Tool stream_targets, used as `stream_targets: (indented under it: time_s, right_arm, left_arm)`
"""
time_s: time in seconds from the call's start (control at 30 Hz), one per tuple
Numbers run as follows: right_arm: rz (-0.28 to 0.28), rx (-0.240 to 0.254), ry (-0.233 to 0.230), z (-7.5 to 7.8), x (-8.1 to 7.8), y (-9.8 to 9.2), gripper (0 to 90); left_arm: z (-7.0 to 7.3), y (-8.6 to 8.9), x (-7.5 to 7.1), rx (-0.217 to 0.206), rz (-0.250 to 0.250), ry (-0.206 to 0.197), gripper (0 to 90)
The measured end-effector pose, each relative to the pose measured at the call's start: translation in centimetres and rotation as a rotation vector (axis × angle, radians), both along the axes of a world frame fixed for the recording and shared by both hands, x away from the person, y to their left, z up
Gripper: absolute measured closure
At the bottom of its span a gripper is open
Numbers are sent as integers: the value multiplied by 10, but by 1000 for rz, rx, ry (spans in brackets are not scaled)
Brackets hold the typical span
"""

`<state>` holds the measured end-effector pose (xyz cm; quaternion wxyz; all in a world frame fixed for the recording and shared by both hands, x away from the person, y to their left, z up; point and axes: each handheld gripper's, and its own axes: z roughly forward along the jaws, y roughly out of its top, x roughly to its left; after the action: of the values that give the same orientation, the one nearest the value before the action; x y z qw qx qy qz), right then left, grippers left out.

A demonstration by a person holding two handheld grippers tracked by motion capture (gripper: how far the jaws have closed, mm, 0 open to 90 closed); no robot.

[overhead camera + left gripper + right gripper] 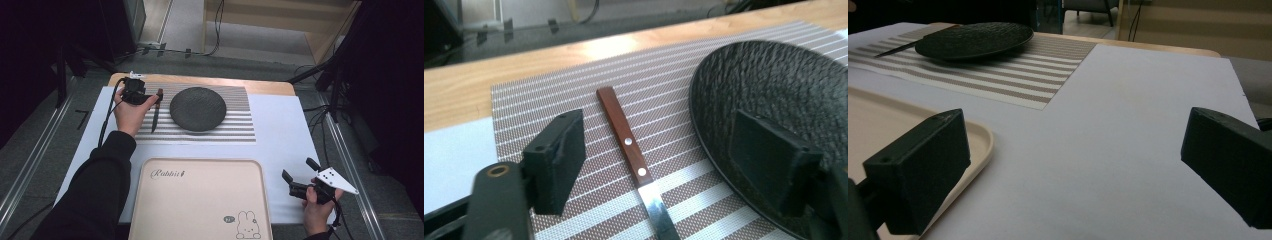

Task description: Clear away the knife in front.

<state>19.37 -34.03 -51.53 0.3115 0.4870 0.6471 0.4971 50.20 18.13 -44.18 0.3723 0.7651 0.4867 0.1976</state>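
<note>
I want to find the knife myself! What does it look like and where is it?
Find the striped placemat at the table's far side. Left of the round black plate lies the knife: thin, with a reddish-brown wooden handle, two silver rivets and a shiny metal blade.

Probably lab, rail-framed table (280, 87), floor cables (218, 20)

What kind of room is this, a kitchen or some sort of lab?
Probably a lab or recording studio set up as a dining table: a dark plate and knife on a striped placemat, with cables trailing across the floor.
</note>
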Motion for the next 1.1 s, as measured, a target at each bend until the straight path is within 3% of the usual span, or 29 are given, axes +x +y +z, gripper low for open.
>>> stream_targets:
  time_s: [0.23, 0.4, 0.57, 0.73, 0.93, 1.1]
  right_arm:
    - [1, 1, -2, 0, 0, 0, 0]
    - [1, 1, -2, 0, 0, 0, 0]
    - [1, -1, -1, 0, 0, 0, 0]
    - [1, -1, -1, 0, 0, 0, 0]
    - [-1, -1, -1, 0, 0, 0, 0]
    - [0, -2, -1, 0, 0, 0, 0]
  left_arm:
    - [-6, -4, 9, 13, 17, 55, 386]
    - [-11, -5, 12, 31, 15, 97, 408]
    - [-17, -4, 18, 50, -2, 160, 499]
    - [-19, -7, 21, 55, -1, 180, 573]
    - [-25, -12, 24, 99, 24, 200, 661]
    - [-29, -13, 26, 106, 27, 214, 677]
